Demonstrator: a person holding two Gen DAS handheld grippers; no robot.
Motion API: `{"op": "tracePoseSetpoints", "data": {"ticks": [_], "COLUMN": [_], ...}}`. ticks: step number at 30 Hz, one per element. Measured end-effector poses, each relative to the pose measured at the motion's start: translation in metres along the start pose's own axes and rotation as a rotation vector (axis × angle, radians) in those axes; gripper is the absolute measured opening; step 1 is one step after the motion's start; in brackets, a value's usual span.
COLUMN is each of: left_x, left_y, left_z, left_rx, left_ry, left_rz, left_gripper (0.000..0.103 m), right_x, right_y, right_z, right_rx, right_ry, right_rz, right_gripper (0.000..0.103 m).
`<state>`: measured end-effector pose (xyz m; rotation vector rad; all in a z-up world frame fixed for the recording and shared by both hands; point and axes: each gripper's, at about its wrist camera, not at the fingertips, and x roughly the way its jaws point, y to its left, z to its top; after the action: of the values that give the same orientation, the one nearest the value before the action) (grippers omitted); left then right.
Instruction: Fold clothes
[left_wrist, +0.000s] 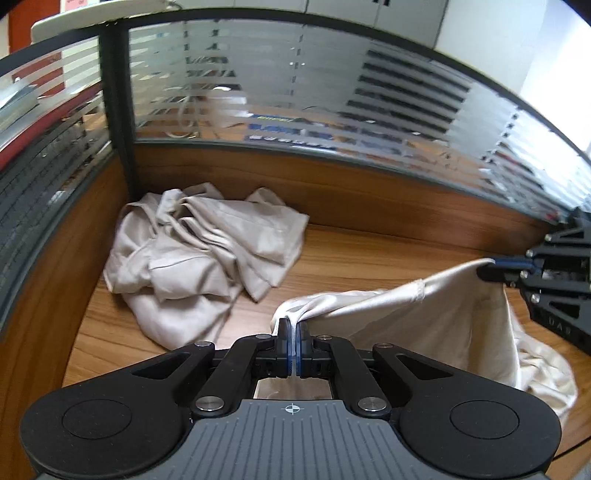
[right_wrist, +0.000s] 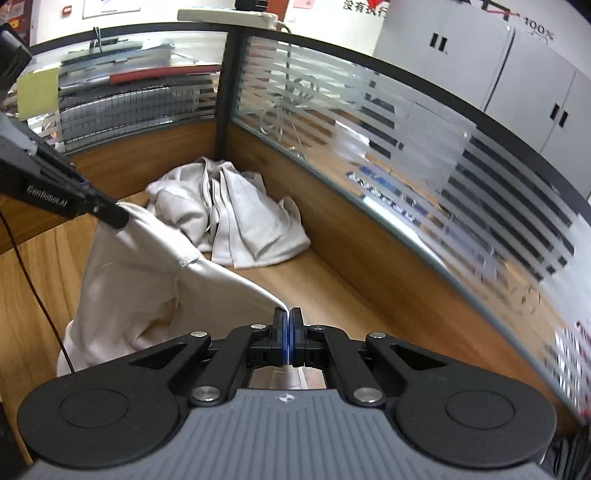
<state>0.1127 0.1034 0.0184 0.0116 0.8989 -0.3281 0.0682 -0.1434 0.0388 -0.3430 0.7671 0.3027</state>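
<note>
Cream garment (left_wrist: 424, 325) hangs stretched between both tools, its upper edge taut, lower part still bunched on the desk (left_wrist: 351, 251). Left gripper (left_wrist: 294, 328) is clamped on one end of that edge; right gripper (right_wrist: 287, 317) is clamped on the other end. Step in hand, as I read it: lifting the piece by two points to open it out before a fold. Next move likely calls for raising until the hem clears the wood, keeping the hands spread, then laying it flat. A second crumpled garment (left_wrist: 207, 254) sits apart in the corner. Wooden desk, wood-and-striped-glass partition (left_wrist: 295, 92) behind; white cabinets (right_wrist: 517, 74) beyond.
</note>
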Motion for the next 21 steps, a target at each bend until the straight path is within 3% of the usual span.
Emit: {"op": "tracePoseSetpoints", "data": {"ticks": [7,11,13,18,21], "left_x": [0.043,0.063,0.064,0.059,0.057], "left_y": [0.017,0.027,0.030,0.023,0.014], "left_z": [-0.002,-0.012,-0.017,-0.030,-0.039], "left_rx": [0.006,0.016,0.022,0.032,0.032], "left_ry": [0.076,0.147,0.165,0.209,0.228], "left_rz": [0.074,0.092,0.088,0.050,-0.007], "left_gripper": [0.005,0.011,0.015,0.024,0.037], "right_x": [0.077,0.099,0.101,0.105,0.108], "right_y": [0.002,0.007,0.014,0.036,0.051], "right_z": [0.015,0.010,0.008,0.002,-0.004], "right_rx": [-0.022,-0.008,-0.017,-0.011,-0.011], "right_ry": [0.083,0.126,0.126,0.163,0.201], "right_rz": [0.037,0.097,0.130,0.262,0.323], "right_gripper": [0.001,0.016,0.023,0.023,0.023]}}
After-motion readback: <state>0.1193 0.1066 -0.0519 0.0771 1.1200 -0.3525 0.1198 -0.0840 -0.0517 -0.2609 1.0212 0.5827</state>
